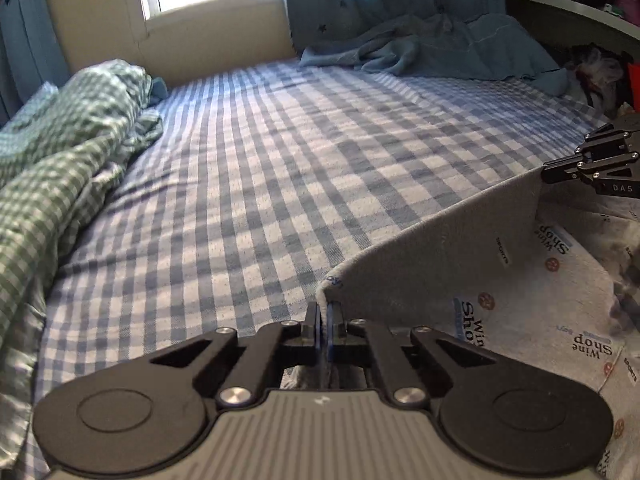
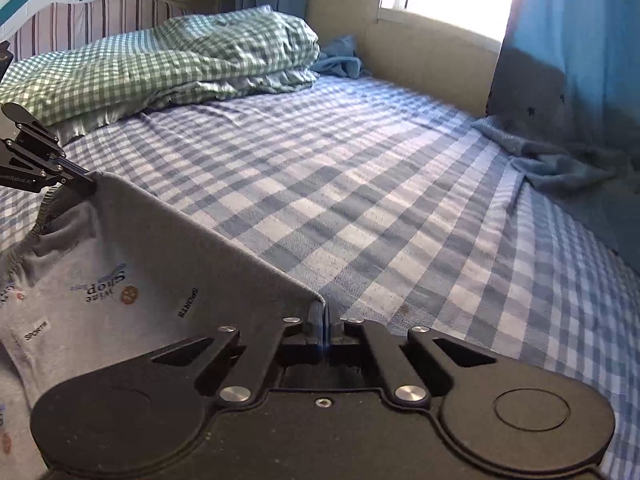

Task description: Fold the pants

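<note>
Grey pants (image 1: 460, 248) printed with "Wine Shop" and "Sports" are lifted by one edge above the blue checked bed sheet (image 1: 260, 180). That edge is stretched taut between the two grippers, and the rest of the cloth hangs down to the bed. My left gripper (image 1: 328, 312) is shut on one corner of the edge. The right gripper (image 1: 546, 172) pinches the other corner at the right. In the right wrist view my right gripper (image 2: 322, 316) is shut on the pants (image 2: 160, 240). The left gripper (image 2: 86, 184) there holds the elastic waistband corner at the left.
A rumpled green checked duvet (image 2: 160, 60) lies by the striped headboard (image 2: 80, 12). A heap of blue cloth (image 1: 420, 48) sits under the blue curtain (image 2: 560, 60) by the window wall. A shelf with clothes (image 1: 580, 8) stands at the right. The sheet (image 2: 360, 180) stretches ahead.
</note>
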The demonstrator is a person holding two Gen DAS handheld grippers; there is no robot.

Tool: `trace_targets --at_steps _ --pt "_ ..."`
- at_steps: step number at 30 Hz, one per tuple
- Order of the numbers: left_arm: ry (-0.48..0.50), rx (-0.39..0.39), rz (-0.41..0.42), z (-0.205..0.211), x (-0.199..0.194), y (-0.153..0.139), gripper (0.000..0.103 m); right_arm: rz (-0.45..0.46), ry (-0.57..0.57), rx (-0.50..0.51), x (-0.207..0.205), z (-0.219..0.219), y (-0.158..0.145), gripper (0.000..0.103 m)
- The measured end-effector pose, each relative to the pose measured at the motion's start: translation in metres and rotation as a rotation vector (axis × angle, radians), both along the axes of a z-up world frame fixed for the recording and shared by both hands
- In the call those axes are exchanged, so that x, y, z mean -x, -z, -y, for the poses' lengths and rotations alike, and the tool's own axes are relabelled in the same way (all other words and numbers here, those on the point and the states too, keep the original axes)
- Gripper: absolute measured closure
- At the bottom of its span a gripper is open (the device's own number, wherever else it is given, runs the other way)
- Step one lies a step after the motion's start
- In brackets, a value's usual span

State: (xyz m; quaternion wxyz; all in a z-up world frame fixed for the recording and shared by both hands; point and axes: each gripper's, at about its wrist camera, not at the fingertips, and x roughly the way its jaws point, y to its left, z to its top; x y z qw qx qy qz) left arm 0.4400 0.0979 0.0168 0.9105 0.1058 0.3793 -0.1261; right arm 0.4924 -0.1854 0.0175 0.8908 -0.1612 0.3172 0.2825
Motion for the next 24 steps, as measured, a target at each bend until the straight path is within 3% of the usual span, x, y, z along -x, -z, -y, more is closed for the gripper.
trace_targets --at_steps 8,14,19,24 --pt "0.152 -0.034 0.230 0.015 0.111 -0.045 0.101 0.191 -0.034 0.018 0.137 0.030 -0.055 0.103" --pt "0.254 -0.104 0.382 0.028 0.211 -0.041 0.101 0.275 -0.043 0.051 0.256 0.040 -0.059 0.103" --pt "0.299 -0.116 0.372 0.037 0.260 -0.011 0.101 0.283 0.024 0.026 0.331 0.045 -0.030 0.103" --pt "0.306 -0.134 0.331 0.041 0.287 0.021 0.101 0.257 0.071 0.055 0.365 0.033 0.008 0.103"
